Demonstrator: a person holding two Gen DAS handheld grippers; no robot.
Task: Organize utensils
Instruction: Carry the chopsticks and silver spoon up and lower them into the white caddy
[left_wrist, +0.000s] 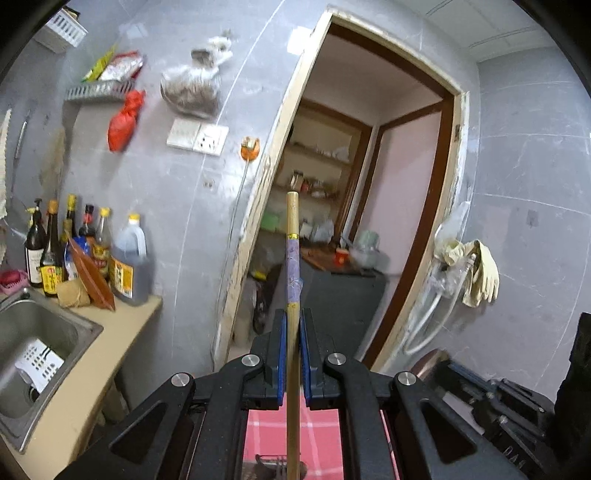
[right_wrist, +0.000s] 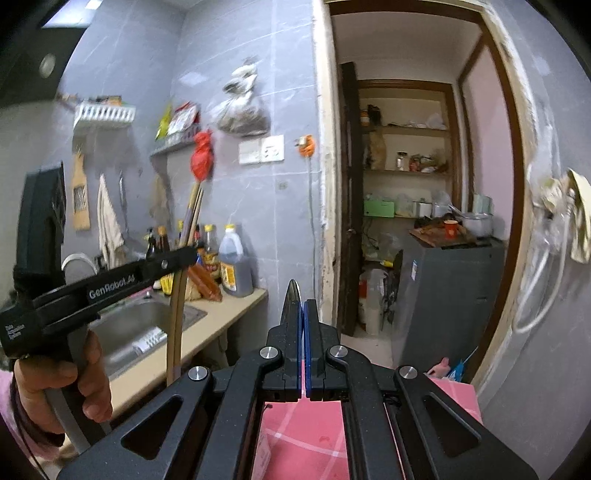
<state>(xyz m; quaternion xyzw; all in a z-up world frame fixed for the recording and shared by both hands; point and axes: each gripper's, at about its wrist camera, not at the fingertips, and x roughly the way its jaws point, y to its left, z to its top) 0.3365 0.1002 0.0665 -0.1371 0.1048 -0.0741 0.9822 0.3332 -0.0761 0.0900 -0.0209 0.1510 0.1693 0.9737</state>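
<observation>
My left gripper (left_wrist: 293, 317) is shut on wooden chopsticks (left_wrist: 291, 258) with a purple patterned band, which stick out upward past the pads. The right wrist view shows the same gripper (right_wrist: 184, 258) side-on in a person's hand (right_wrist: 55, 384), with the chopsticks (right_wrist: 177, 314) running steeply through it above the sink (right_wrist: 122, 328). My right gripper (right_wrist: 302, 314) has its blue pads together. A thin dark pointed utensil tip (right_wrist: 293, 295) pokes up from between them; its kind is unclear. A white perforated holder (left_wrist: 38, 363) lies in the sink (left_wrist: 55, 321).
Sauce and oil bottles (left_wrist: 85, 254) crowd the counter's back corner by the sink. Bags and a wall rack (left_wrist: 99, 90) hang above. An open doorway (left_wrist: 351, 221) leads to a pantry with shelves. Rubber gloves (left_wrist: 480, 273) hang on the right wall. Pink checked cloth (left_wrist: 317, 435) lies below.
</observation>
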